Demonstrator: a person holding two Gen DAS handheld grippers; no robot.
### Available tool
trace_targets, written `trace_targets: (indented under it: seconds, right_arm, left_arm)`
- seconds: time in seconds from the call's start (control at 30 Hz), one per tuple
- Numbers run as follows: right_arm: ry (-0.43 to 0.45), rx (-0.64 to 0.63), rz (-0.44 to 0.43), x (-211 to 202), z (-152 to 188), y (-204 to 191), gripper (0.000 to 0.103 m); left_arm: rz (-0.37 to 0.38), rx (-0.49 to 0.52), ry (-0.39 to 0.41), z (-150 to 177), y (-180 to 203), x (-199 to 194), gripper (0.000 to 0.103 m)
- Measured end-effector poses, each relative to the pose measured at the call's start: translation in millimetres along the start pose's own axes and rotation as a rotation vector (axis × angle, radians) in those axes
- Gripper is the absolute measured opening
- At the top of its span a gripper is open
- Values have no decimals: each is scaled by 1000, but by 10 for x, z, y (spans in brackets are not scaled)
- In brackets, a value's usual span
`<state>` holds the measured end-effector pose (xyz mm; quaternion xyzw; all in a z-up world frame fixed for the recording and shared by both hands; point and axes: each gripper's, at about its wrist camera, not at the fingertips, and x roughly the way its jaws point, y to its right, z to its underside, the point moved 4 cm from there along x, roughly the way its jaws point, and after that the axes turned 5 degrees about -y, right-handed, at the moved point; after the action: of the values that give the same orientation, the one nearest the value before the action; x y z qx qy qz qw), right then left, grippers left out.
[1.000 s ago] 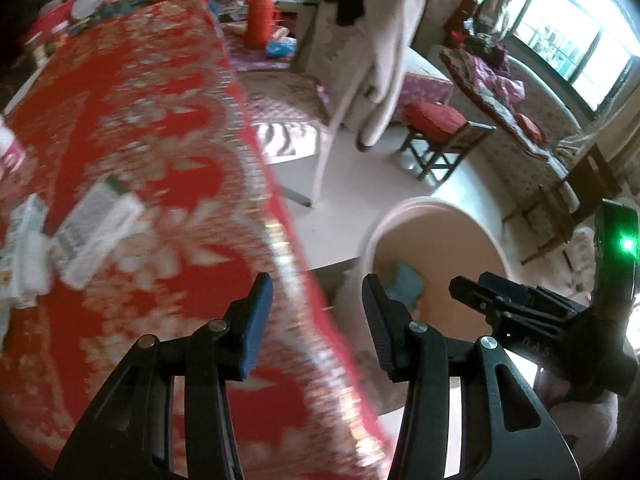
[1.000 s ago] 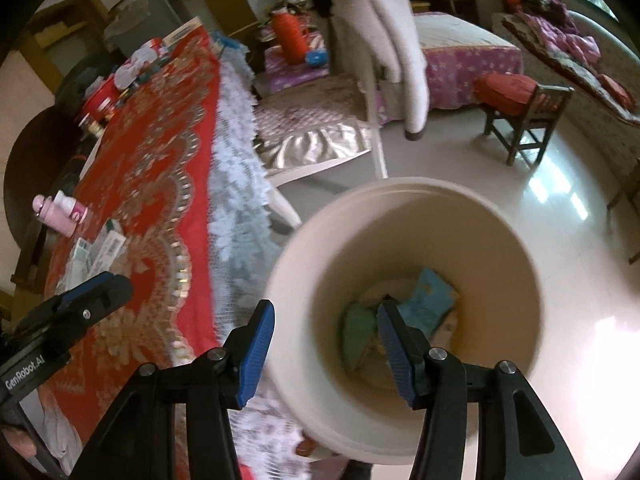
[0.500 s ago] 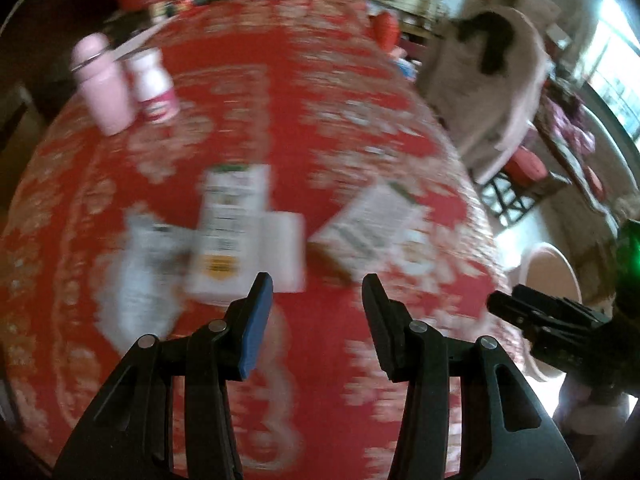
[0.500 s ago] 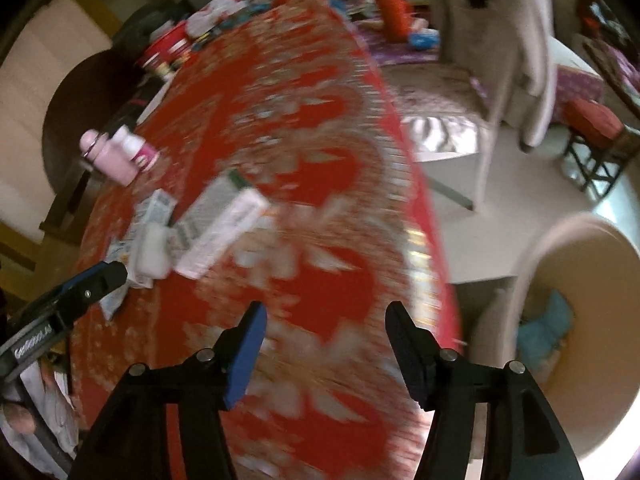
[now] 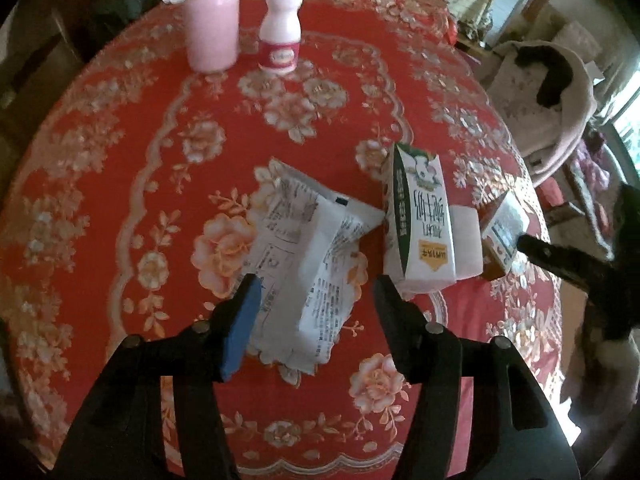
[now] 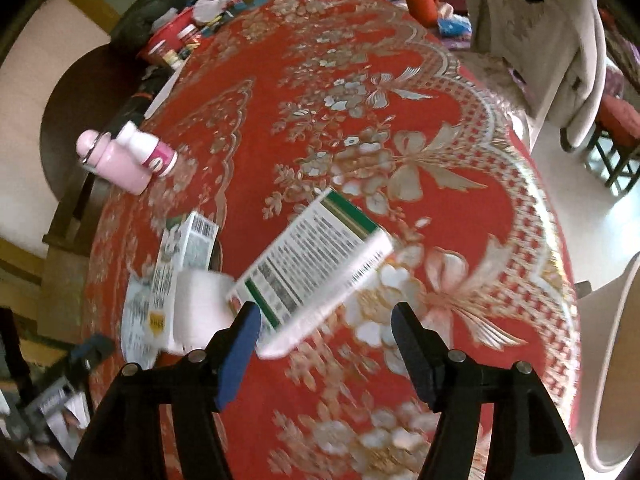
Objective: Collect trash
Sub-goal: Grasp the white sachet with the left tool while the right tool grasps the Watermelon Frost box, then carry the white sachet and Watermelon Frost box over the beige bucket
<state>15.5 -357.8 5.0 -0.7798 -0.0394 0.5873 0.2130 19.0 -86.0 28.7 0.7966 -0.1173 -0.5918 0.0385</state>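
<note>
Trash: crumpled white printed wrapper [image 5: 308,256] flat on red floral tablecloth [image 5: 120,152], white-green milk carton [image 5: 420,228] just beside, touching its right corner. Second, larger white-green carton [image 6: 312,268] lying further right. Second ago both claws over beige bin [image 6: 616,360], drop apparently done; now swung back over table. Left gripper [image 5: 316,300] spread wide, empty, straddling wrapper. Right gripper [image 6: 326,326] likewise wide, empty, nearing larger carton. Next pickup round likely starting. Pink bottle [image 5: 212,20] upright, well apart.

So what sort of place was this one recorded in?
Most likely a lived-in home, a dining or living room. A table under a red floral tablecloth holds a milk carton, a crumpled wrapper and a pink bottle; a chair draped with a coat stands on the tiled floor.
</note>
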Motion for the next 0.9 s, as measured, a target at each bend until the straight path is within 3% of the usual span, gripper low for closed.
trace_targets:
  seconds: [0.27,0.6,0.8,0.87,0.9]
  right_arm:
    - [-1,27,39,212,-241,-176,67]
    - [-5,-64,155,359,-356,-370,67]
    - [7,-99,170,263,-189,-304,61]
    - [24,-87,140,170,-101,-240,61]
    - [29,-83,125,133,-73,-221,61]
  left_arm:
    - [-35,81,-19,-109,-1,255,57]
    - [-71,125,-39,-270,-136,426,57]
    - [-32,134,-61,-224,-177,479,56]
    - [7,121,-66,-207,-186,448,44]
    - [26,111,-69,-197,-194,423,43]
